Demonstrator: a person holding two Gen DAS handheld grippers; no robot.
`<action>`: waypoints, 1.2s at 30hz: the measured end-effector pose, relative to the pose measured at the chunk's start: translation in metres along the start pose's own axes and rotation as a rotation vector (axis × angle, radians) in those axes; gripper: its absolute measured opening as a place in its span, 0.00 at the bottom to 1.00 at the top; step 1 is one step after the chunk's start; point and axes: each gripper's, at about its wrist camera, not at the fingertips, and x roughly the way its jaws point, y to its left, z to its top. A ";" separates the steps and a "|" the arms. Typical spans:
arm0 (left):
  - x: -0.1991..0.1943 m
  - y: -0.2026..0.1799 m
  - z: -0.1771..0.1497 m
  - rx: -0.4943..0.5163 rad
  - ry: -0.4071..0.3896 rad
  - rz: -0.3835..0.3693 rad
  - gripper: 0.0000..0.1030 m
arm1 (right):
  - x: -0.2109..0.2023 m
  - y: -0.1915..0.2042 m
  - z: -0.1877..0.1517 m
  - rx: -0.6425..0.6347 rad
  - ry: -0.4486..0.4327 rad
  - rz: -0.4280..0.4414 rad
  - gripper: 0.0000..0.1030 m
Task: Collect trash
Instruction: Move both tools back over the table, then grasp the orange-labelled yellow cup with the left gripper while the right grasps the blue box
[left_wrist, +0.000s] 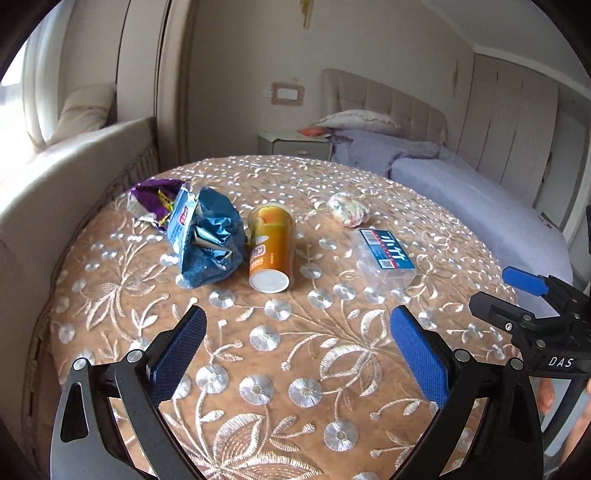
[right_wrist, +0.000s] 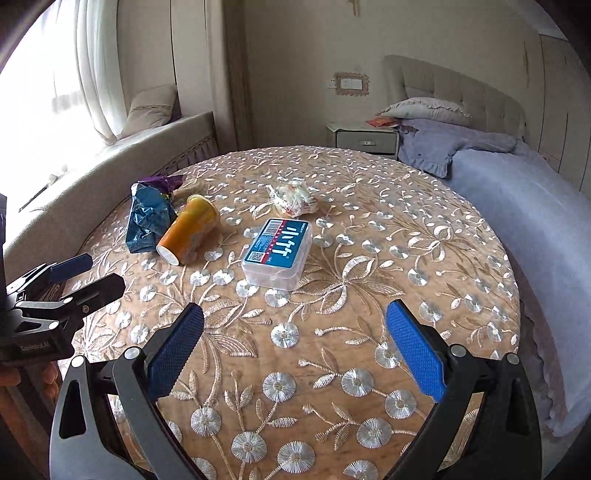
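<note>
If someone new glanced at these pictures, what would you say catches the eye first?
Probably the litter on the embroidered round table: a crumpled blue bag lying against a tipped orange cup, with a clear box bearing a blue label to their right. Nearest the camera, both the left tool and right tool hang open above the cloth, holding nothing.

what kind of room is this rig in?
Almost certainly a home bedroom: a bed with a tufted headboard and pillow, a nightstand beside it, and a round table with an embroidered cloth holding snack trash.
</note>
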 end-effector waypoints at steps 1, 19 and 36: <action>0.004 0.004 0.001 -0.006 0.002 0.010 0.95 | 0.006 0.002 0.003 0.004 0.008 -0.002 0.95; 0.079 0.033 0.043 -0.007 0.149 0.169 0.95 | 0.082 -0.002 0.037 0.059 0.107 0.003 0.95; 0.133 0.016 0.054 0.177 0.324 0.155 0.95 | 0.142 -0.003 0.052 0.061 0.265 0.139 0.96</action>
